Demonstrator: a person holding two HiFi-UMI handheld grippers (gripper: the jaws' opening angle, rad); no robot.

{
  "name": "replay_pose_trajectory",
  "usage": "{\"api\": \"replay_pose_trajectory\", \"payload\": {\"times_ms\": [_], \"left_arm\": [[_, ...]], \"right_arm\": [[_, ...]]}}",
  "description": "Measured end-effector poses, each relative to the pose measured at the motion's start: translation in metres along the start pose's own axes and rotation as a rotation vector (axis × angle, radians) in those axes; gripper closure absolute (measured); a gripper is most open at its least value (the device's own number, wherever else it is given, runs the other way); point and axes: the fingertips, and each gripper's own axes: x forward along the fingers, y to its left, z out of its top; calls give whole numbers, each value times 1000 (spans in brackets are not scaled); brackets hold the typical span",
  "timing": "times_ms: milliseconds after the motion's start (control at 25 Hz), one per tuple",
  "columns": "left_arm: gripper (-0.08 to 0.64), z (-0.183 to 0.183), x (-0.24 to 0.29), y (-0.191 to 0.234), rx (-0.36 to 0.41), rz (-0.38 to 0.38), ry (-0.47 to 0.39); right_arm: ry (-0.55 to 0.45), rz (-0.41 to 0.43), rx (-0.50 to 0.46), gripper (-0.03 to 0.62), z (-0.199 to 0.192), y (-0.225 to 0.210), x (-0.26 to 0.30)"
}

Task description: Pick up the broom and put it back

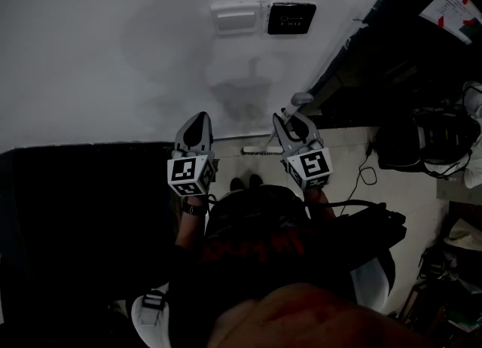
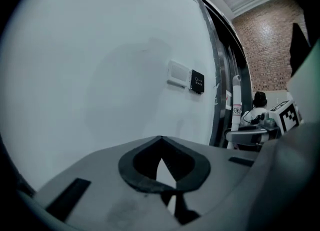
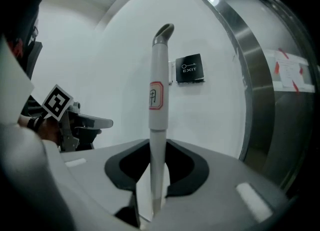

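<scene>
White painted wall (image 1: 113, 38) fills most of the head view. A pale switch plate (image 1: 236, 17) and a black exit sign (image 1: 291, 17) sit side by side on it, well beyond the jaw tips. The left gripper (image 1: 198, 119) and the right gripper (image 1: 291, 119) are held up level with each other, apart, both aimed at the wall. The grey cap of the broom (image 1: 301, 100) shows just past the tips of the right jaws.

Left gripper view: the left gripper (image 2: 159, 145) has its jaws together, tips meeting, with nothing between them. Bare wall lies straight ahead. The exit sign (image 2: 197, 81) is ahead and to the right of the jaws. The right gripper (image 2: 286, 116) shows farther right, in front of a brick wall (image 2: 265, 45).

Right gripper view: the right gripper (image 3: 157, 147) has its jaws clamped on the white handle of the broom (image 3: 158, 75). The handle stands upright between them and rises past the tips to its hooked grey cap. A red-outlined label (image 3: 156, 96) sits on the handle above the jaws. The exit sign (image 3: 190, 68) lies beyond the jaws, just right of the handle. The left gripper (image 3: 57, 102) is off to the left, and a metal door frame (image 3: 247, 75) to the right.
</scene>
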Motion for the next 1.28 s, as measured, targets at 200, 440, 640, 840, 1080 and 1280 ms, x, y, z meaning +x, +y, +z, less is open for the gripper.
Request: {"api": "replay_pose_trajectory", "payload": {"times_ms": [200,440,640,840,1080,1280], "left_arm": [[555,-5,3,-3,-24,-11,21],[555,-11,5,-6,-19,-28,25],[555,-17,1,-18,13,-78,67],[555,-17,-9,-39,84,-147,81],[555,-41,-33,-41,134,-131,153],[555,-53,-53,-36,105,-67,193]], "right_arm": [[2,-1,37,508,2,3,-4],[57,22,27,508,-16,9,-1],[193,38,52,508,-105,30,17],[452,82,96,508,-242,45,47],[685,97,122,508,-357,47,96],[798,85,102,505,-404,43,126]]}}
